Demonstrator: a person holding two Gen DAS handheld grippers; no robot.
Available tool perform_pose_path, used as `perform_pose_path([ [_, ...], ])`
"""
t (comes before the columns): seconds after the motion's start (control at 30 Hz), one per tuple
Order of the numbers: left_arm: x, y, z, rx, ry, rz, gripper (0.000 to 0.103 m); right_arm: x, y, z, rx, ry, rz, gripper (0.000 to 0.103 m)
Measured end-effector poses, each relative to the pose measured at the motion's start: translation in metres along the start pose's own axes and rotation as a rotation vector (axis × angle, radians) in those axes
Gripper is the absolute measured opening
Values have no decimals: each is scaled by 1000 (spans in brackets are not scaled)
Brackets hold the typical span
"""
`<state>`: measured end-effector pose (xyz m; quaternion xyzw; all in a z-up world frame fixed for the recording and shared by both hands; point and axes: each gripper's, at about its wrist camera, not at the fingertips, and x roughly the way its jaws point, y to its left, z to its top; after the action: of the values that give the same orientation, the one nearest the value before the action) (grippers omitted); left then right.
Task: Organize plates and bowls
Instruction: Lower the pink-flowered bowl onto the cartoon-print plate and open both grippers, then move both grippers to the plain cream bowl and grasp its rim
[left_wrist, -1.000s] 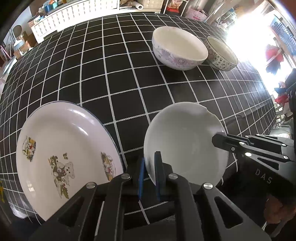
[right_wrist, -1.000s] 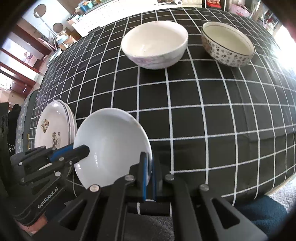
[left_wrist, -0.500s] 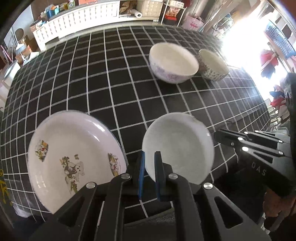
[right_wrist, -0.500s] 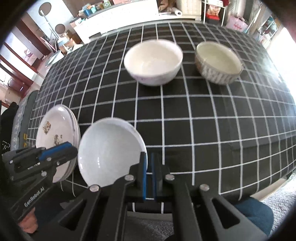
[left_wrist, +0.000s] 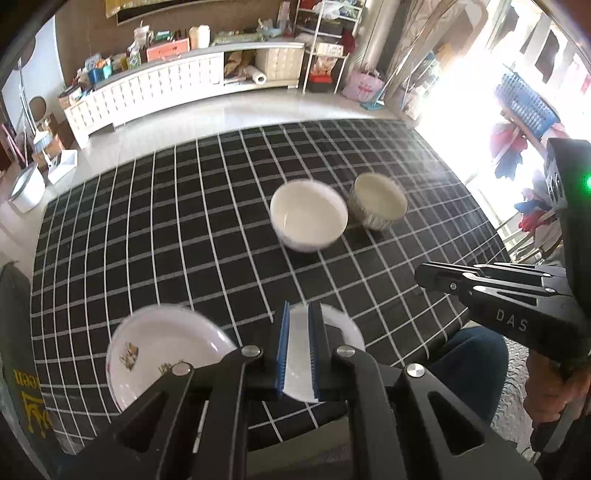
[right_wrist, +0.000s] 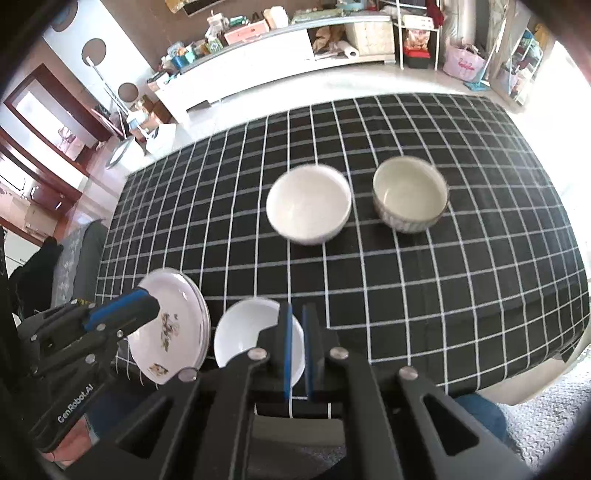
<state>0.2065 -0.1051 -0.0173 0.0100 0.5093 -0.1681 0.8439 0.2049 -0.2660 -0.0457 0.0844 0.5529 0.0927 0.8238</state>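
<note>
A small plain white plate lies near the front edge of the black checked table. Left of it sits a stack of plates with cartoon prints. Farther back stand a white bowl and, to its right, a patterned bowl. My left gripper hangs shut and holding nothing, well above the small plate's left side. Above the plate's right side, my right gripper is also shut and holds nothing.
The table's front edge runs just below the small plate, with a person's jeans-clad legs under it. A hand holds the right gripper's handle. A long white cabinet stands across the floor beyond the table.
Both grippers have risen straight up from the small white plate's rim, still shut. The plate stays on the cloth and looks smaller, and more of the room shows.
</note>
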Motion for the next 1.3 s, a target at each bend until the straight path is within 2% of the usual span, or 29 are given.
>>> perform_pose_path([
  [0.17,-2,1,19,9,-13,-8,8,-2,0,17,17,-10,20,8],
  [0.4,16,12,40,-11,16,0,13,8,-4,38,31,11,19,11],
  [0.47,22,16,45,-24,28,-4,20,13,-6,45,40,20,18,18],
  [0.57,31,20,53,-35,52,-12,21,18,-11,54,47,28,15,27],
  [0.67,38,23,60,-40,58,-26,26,26,-15,64,56,36,14,31],
  [1.03,82,34,86,-77,128,-32,29,66,-34,89,92,97,23,32],
  [1.3,123,44,99,-106,186,-33,30,102,-46,106,103,151,0,32],
])
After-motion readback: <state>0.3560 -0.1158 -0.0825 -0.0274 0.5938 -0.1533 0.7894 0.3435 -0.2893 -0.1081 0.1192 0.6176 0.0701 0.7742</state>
